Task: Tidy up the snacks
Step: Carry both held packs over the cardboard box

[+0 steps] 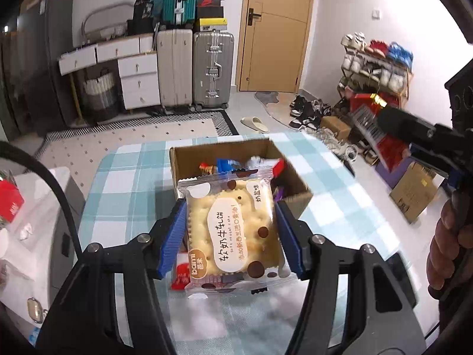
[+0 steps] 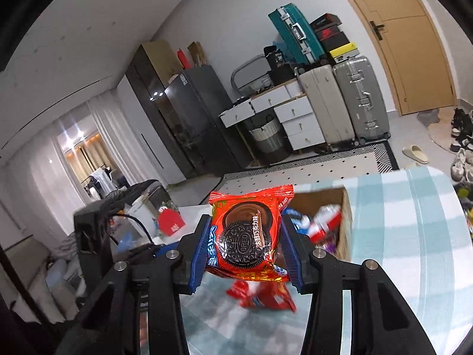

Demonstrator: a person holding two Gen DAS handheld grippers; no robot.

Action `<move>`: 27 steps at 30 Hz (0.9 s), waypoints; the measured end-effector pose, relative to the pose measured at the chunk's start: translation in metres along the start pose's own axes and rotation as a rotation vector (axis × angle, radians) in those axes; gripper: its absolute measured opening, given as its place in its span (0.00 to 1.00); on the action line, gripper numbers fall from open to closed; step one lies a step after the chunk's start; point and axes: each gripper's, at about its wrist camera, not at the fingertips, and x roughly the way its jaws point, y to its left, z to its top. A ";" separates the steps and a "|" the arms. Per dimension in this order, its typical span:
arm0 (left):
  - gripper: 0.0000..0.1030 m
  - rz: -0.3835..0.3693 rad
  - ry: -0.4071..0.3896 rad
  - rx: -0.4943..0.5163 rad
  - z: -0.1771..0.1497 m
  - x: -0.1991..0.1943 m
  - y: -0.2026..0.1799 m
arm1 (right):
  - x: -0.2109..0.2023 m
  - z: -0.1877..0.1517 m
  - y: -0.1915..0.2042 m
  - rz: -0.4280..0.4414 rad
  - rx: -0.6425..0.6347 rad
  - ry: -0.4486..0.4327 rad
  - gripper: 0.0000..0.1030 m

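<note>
Between both grippers' jaws, clamped snack packets.

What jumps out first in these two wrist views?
Each gripper is clamped on a snack above the checked tablecloth: the left gripper holds a cracker packet, the right gripper a red Oreo packet. Just beyond them sits an open cardboard box already holding wrapped snacks, and a red wrapper lies on the cloth below the Oreo.

White walls, wooden door, stacked suitcases, white drawers, patterned rug.
</note>
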 end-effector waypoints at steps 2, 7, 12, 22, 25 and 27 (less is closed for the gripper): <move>0.55 -0.022 0.017 -0.025 0.020 -0.001 0.011 | 0.005 0.028 0.011 -0.013 -0.029 0.007 0.44; 0.55 0.024 0.005 0.008 0.063 0.002 0.024 | 0.017 0.074 0.032 -0.032 -0.080 0.019 0.44; 0.55 0.014 0.030 0.013 0.097 0.013 0.033 | 0.032 0.110 0.032 -0.060 -0.069 0.018 0.44; 0.55 -0.035 0.128 -0.027 0.116 0.097 0.039 | 0.098 0.119 -0.005 -0.149 -0.055 0.114 0.44; 0.55 -0.027 0.148 -0.022 0.109 0.119 0.037 | 0.123 0.110 -0.025 -0.179 -0.023 0.172 0.44; 0.55 -0.018 0.159 -0.007 0.106 0.136 0.035 | 0.137 0.104 -0.038 -0.193 -0.004 0.196 0.44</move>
